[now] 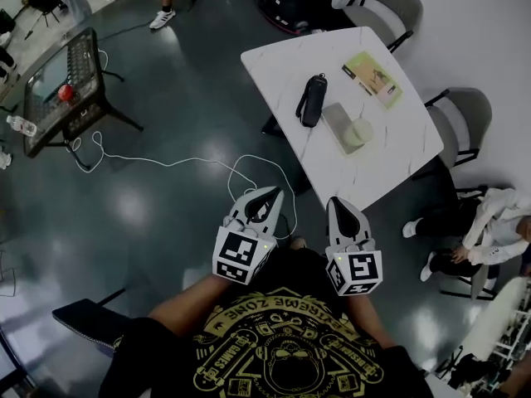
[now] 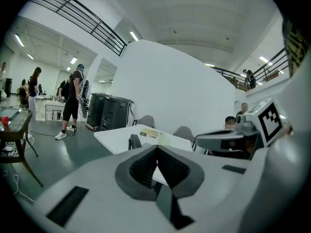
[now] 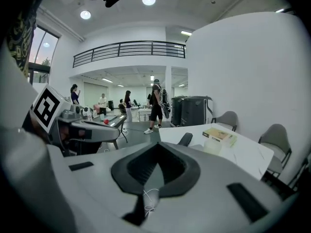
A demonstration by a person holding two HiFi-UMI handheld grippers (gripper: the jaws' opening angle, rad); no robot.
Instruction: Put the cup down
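- The cup (image 1: 358,132) stands upright on the white surface (image 1: 282,65), resting on a grey pad (image 1: 333,114) and free of both grippers. It reads as already set down.
- A black pouch (image 1: 312,99) lies just beside the pad on its left, and a booklet (image 1: 373,79) lies farther along the surface, beyond the cup.
- In the head view the cup lies ahead of your grippers and a little to the right. It is well apart from both, past the near edge of the surface.
- Your right gripper (image 1: 338,204) is the nearer one. Its own view shows the cup to the right of its tips, long axis vertical.
- That gripper is clenched on nothing: the pads meet, and only a bit of white cable (image 3: 148,198) shows past them.
- Your left gripper (image 1: 270,194) is likewise clenched and empty, jaws together.
- You hold both grippers side by side close in front of your body, over the floor (image 1: 166,222), pointing toward the surface and tilted slightly down.
- Should you need the cup again, the right hand has the shorter, straighter reach.
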